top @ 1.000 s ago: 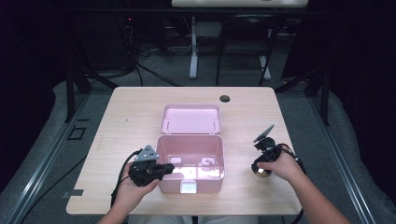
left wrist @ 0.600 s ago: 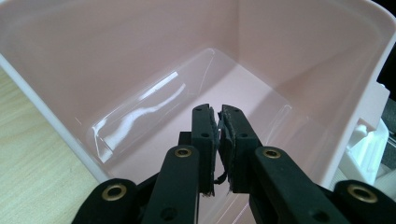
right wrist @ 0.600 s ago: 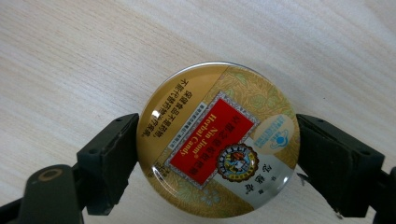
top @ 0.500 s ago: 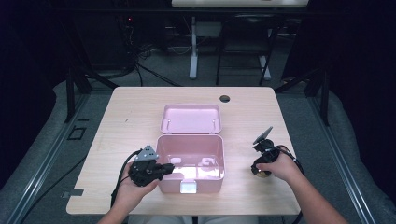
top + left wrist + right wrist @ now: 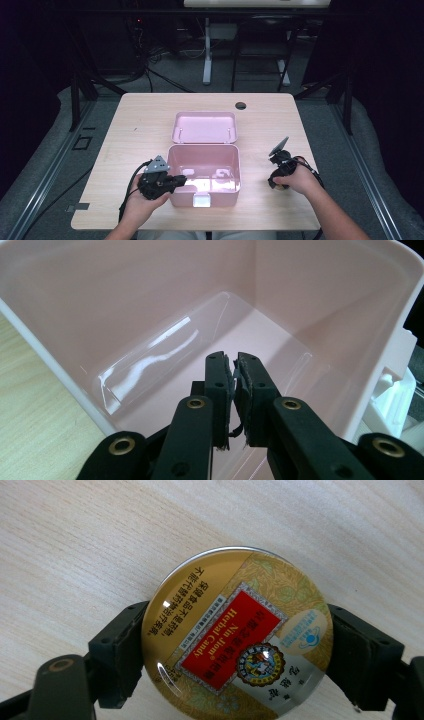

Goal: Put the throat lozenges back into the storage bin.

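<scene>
A round gold candy tin (image 5: 237, 632) is sitting between the two black jaws of the right gripper (image 5: 235, 652), with one pad pressing on its left edge and the other on its right. The tin's glossy lid is facing the camera, showing a red label tilted on a diagonal, Chinese lettering down one side, a leafy pattern and a pale blue emblem. A light wooden tabletop (image 5: 100, 535) is lying behind it, its grain running across.
</scene>
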A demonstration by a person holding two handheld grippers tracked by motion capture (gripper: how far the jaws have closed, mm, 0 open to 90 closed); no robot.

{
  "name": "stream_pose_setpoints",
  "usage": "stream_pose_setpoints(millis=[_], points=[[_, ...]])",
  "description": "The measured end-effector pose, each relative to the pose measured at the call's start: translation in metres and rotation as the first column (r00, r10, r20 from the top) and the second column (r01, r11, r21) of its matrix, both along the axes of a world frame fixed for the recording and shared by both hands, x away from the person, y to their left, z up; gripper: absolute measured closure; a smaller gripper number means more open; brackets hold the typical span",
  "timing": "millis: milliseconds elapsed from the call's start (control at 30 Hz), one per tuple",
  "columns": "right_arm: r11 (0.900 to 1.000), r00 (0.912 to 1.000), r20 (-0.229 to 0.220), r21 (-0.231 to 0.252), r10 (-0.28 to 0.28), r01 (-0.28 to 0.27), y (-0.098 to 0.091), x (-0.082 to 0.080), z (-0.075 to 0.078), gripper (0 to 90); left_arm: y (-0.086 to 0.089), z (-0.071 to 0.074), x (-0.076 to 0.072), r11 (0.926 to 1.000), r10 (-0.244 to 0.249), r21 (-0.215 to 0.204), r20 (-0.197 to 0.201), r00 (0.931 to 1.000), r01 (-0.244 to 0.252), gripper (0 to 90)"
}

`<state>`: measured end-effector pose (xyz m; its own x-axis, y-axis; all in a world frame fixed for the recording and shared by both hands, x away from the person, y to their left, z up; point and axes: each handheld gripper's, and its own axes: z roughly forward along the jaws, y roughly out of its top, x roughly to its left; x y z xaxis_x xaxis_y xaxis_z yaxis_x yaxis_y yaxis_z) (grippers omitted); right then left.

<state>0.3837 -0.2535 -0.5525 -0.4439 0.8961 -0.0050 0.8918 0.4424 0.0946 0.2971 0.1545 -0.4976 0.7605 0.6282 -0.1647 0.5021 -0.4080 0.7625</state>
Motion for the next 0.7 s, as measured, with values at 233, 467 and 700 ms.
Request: stream_pose_setpoints(millis=[233,467,700], points=[[1.0000,1.0000,0.004,0.000,0.002,-0.002,-0.0001,0.0003,0.0001,19.1,0.0000,0.0001,0.0002,1.0000,-0.002,0.003,0.002,1.0000,0.002,83.9],[0.9999,0.9999,0.002,0.000,0.010,-0.010,-0.0001,0.0010,0.0003,19.6,0.0000,0.0000,0.0003,1.0000,-0.001,0.003,0.004,1.0000,0.001,84.0],[0.9999,0.9999,-0.007,-0.005,0.012,-0.012,-0.0007,0.0005,0.0004,19.7,-0.0008,0.0002,-0.0001,1.0000,0.001,0.010,0.003,1.0000,-0.001,84.6]])
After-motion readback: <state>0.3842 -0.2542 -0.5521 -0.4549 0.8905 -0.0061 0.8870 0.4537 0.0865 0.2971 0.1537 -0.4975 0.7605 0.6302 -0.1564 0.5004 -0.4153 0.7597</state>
